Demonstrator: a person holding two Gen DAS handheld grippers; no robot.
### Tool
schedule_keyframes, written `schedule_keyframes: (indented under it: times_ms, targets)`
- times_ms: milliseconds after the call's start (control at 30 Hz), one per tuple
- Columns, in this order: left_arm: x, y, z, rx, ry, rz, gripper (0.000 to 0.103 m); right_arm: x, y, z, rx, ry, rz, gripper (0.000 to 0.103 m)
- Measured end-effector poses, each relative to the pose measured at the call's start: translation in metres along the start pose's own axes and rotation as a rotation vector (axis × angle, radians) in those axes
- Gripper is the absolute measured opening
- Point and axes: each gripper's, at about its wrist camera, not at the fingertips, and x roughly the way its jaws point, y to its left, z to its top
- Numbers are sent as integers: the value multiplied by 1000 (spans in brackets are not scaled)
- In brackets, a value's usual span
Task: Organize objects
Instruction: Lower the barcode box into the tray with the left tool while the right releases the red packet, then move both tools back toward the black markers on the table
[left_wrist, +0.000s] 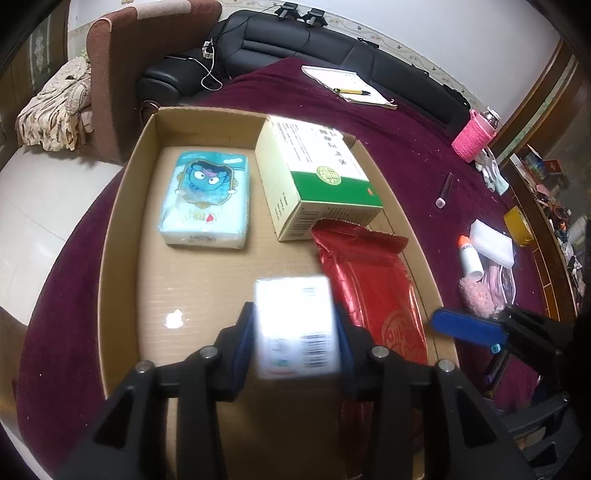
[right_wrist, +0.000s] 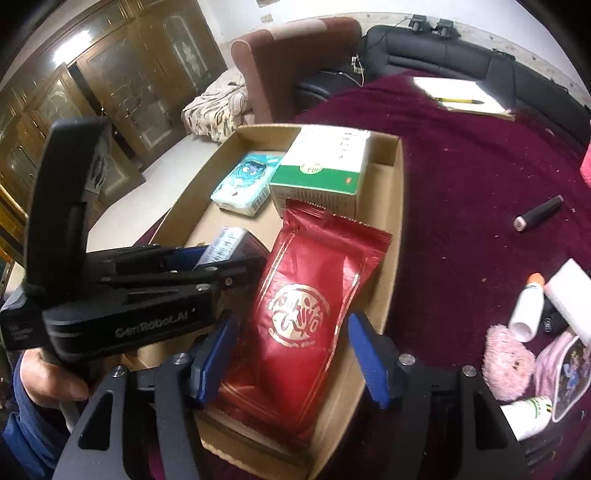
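Presently listed: small white barcoded carton (left_wrist: 297, 326), set between the left gripper (left_wrist: 295, 339)'s pads inside the shallow brown cardboard tray (left_wrist: 122, 206); whether it is gripped cannot be told. Glossy red foil pouch (right_wrist: 306, 314), immediately right, long axis near-to-far, is bracketed untouched by the parted right gripper (right_wrist: 291, 358).

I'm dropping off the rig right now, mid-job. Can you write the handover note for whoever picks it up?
Left gripper: small white box sits between its pads, over the cardboard tray; the box is blurred, so I can't tell if it's gripped.
Right gripper: open, pads either side of the red pouch, not clamping it.
Done: tissue pack, green-and-white carton and red pouch lie in the tray.
Left: settle the white box, then probably collect the dark tube, orange-capped bottle and pink fluffy item from the maroon cloth.
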Motion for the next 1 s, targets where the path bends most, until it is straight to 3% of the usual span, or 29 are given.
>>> schedule_keyframes:
  times_ms: [167,367,767,1000]
  targets:
    - [0,2,1,-27,-2,0,49,-16,-3,-7,14,-36,12,69]
    - [-11,2,2,-44,-44,-13,67,-40,-10,-17,44,-104,27,71]
    - [-38,-17,1,13,-110,5,75,-77,-62,-46,200,-200,43,75]
    - [-44,-31,-1,42,-123,0,75,-89,-100,-76,314,-209,16,77]
